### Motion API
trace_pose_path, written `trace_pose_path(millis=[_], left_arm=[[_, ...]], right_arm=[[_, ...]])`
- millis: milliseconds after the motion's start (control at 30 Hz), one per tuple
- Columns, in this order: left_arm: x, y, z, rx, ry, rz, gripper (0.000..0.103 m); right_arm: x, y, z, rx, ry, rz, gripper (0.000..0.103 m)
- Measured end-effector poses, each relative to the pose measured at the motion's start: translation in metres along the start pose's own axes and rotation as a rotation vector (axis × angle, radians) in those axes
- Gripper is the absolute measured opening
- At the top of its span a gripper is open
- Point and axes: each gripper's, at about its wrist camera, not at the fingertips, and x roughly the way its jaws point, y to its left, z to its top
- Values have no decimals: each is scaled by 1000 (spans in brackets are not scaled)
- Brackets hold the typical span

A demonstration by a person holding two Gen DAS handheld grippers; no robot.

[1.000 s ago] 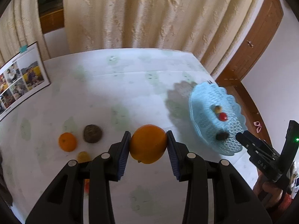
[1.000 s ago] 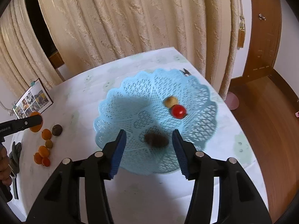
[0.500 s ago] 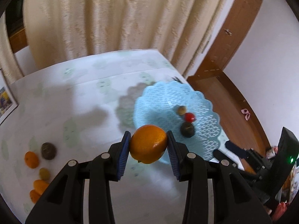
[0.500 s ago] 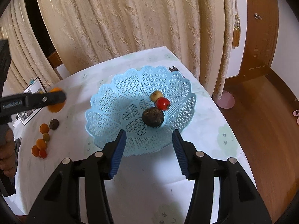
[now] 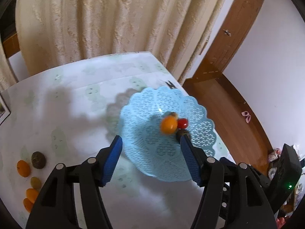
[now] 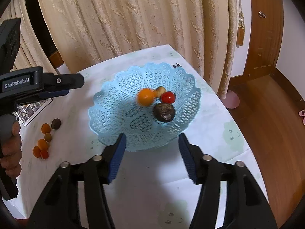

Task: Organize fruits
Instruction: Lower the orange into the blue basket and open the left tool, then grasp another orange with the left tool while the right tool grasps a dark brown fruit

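A light blue lattice basket stands on the white table. An orange, blurred, is in the basket beside a red tomato, a dark brown fruit and a small tan fruit. My left gripper is open and empty above the basket's near rim; it also shows in the right wrist view. My right gripper is open and empty in front of the basket.
Several small fruits lie at the table's left edge: oranges, a dark brown fruit, a green one. A photo frame lies at the far left. Curtains hang behind; wooden floor lies to the right.
My left gripper swung right over the basket, opened and let go of the orange, which now sits in the basket. The right gripper drew back a little, still open.
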Motion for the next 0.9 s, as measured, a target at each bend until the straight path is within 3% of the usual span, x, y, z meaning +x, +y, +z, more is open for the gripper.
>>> trace_pose_path(millis=[100,167,833,900], left_arm=[[-9,18,-1,-34,-8,26,63],[-16,32,-3,-59,-18,48,63],[-70,193,-33,-291,-39,266,64],[-69,205,-36,-303,-30,274,64]], right_arm=[[2,10,2,-10,-4,11,63],[5,19,4,-18,-10,20,70],[34,123,9,-136,27,138,71],[35,129,8,-138,26,134,82]])
